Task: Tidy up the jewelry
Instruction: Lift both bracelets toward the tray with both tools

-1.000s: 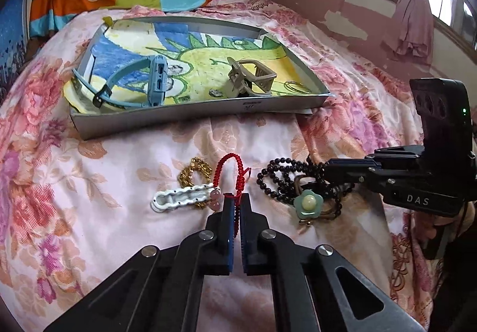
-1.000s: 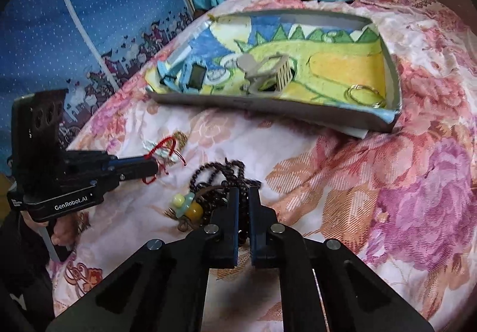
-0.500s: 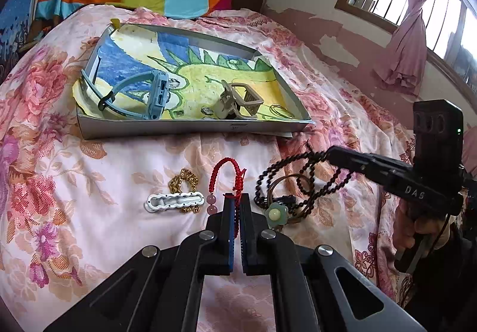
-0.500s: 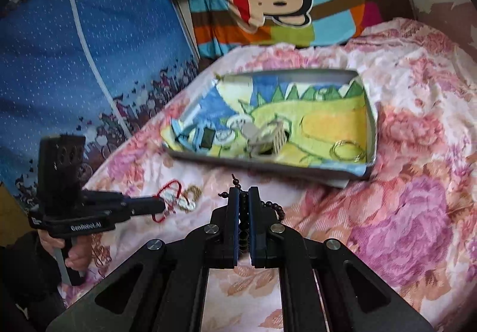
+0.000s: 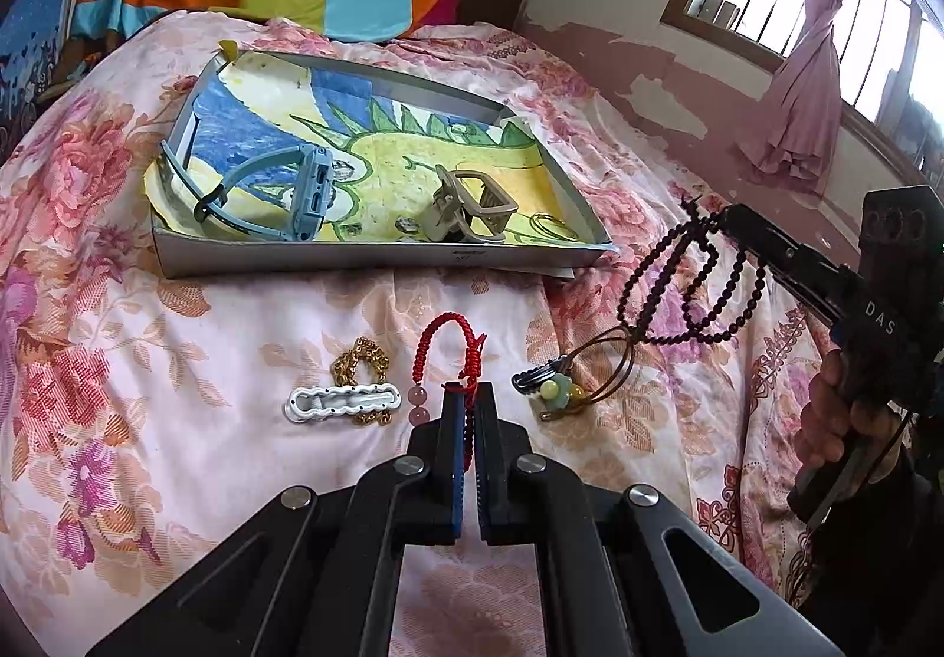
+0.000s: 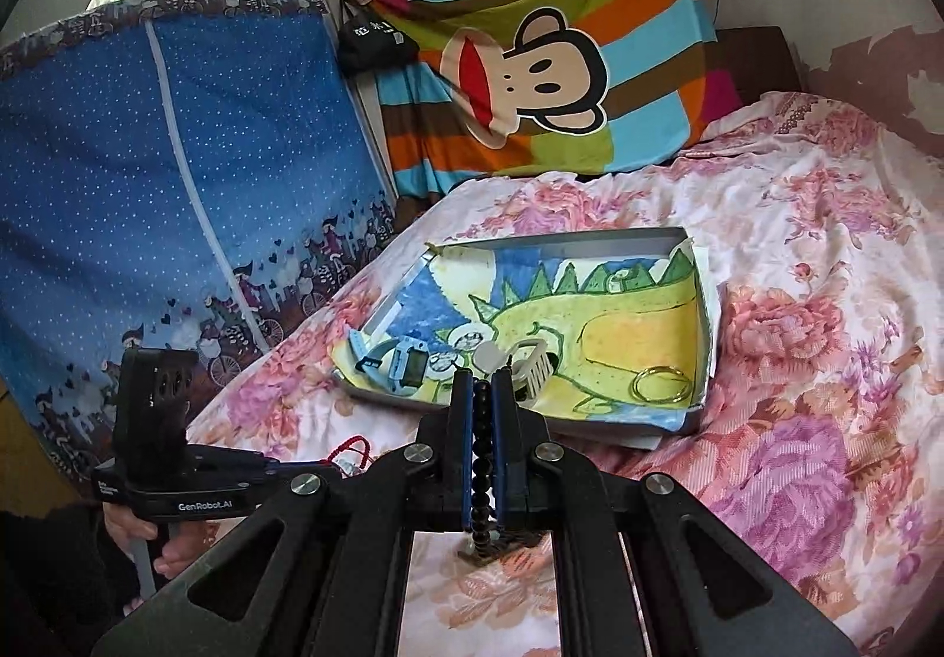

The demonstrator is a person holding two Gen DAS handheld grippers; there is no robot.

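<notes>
Above the floral bedspread (image 5: 177,421), the right gripper (image 6: 482,380) is clamped on a limp, light dark-bead necklace (image 5: 696,279); its dangling loops may swing or snag. Nearby, the left gripper (image 5: 469,391) pinches the soft red braided cord bracelet (image 5: 448,350), best held by its cord.

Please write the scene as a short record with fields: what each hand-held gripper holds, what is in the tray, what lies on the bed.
left hand-held gripper: shut on the red cord bracelet
right hand-held gripper: shut on the dark bead necklace, lifted off the bed
tray: blue watch, beige hair claw, thin gold ring, on a dinosaur drawing
bed cover: white hair clip over a gold chain; flower charm on a brown cord
</notes>
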